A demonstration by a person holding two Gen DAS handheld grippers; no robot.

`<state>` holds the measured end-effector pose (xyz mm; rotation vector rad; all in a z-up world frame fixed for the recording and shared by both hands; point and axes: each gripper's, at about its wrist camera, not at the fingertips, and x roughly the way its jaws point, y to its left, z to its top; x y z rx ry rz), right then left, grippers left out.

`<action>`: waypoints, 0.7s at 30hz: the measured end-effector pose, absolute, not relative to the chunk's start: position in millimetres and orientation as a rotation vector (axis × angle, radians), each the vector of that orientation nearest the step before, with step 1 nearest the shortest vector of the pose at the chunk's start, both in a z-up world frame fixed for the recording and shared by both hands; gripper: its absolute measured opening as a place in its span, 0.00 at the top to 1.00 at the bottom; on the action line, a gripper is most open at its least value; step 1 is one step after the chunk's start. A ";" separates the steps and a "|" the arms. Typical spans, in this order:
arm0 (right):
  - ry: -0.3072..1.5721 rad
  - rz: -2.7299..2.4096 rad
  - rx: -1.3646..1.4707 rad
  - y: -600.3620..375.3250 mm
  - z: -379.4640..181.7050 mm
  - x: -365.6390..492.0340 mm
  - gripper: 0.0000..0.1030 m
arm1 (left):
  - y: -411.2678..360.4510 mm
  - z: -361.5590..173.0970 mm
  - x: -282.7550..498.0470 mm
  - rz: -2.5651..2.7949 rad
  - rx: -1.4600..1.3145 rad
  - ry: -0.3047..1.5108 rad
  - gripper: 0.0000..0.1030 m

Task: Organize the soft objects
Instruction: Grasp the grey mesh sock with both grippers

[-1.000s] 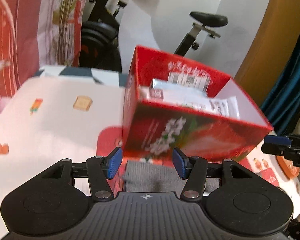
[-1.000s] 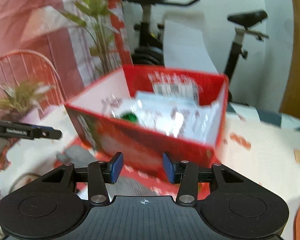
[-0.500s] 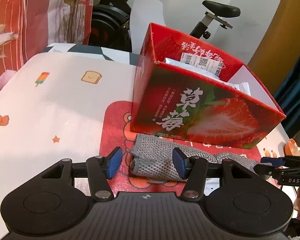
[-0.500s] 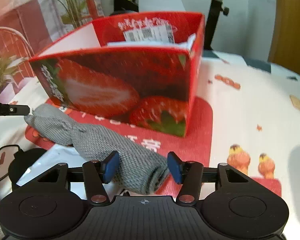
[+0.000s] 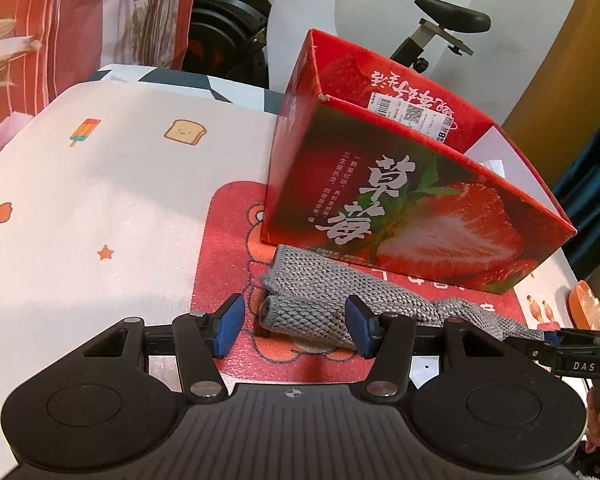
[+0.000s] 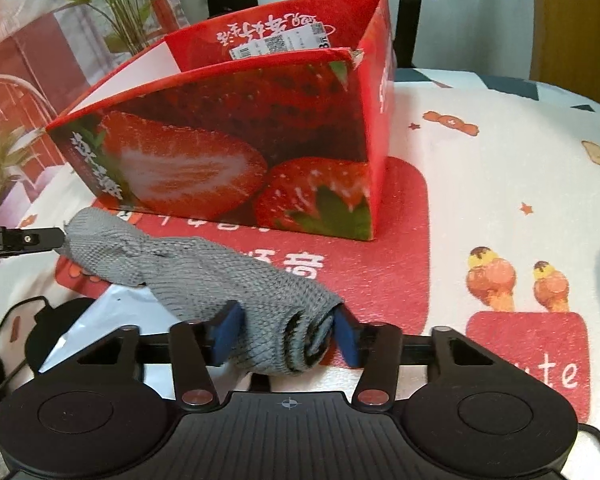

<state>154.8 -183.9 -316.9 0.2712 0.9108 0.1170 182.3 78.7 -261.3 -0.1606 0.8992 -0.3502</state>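
A grey knitted cloth (image 5: 324,296) lies rolled on a red mat in front of the red strawberry box (image 5: 400,200). My left gripper (image 5: 292,330) is open, its blue pads on either side of the cloth's left end. In the right wrist view the cloth (image 6: 204,272) stretches left from my right gripper (image 6: 286,334), whose jaws stand open around its near end, pads close to the knit. The box (image 6: 236,148) stands just behind. Each gripper's tip shows at the edge of the other's view.
The red mat (image 6: 404,240) lies on a white printed tablecloth (image 5: 100,208). A white plastic bag (image 6: 112,320) and a black cable lie left of the cloth. An exercise bike (image 5: 440,32) and plants stand behind the table.
Both grippers have dropped from above the box down to the table, and now straddle the two ends of the grey cloth.
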 end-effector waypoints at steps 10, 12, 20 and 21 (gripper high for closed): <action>0.888 0.135 0.245 -184.3 -316.8 170.3 0.82 | 82.3 -266.8 184.5 -0.341 -0.196 0.915 0.44; 0.883 0.133 0.242 -184.2 -319.7 173.8 0.82 | 81.6 -268.8 185.6 -0.342 -0.209 0.920 0.43; 0.861 0.131 0.252 -184.4 -325.2 172.0 0.82 | 79.7 -278.1 187.7 -0.341 -0.270 0.970 0.42; 0.859 0.131 0.249 -183.8 -325.3 171.6 0.82 | 79.5 -279.1 187.3 -0.341 -0.282 0.979 0.42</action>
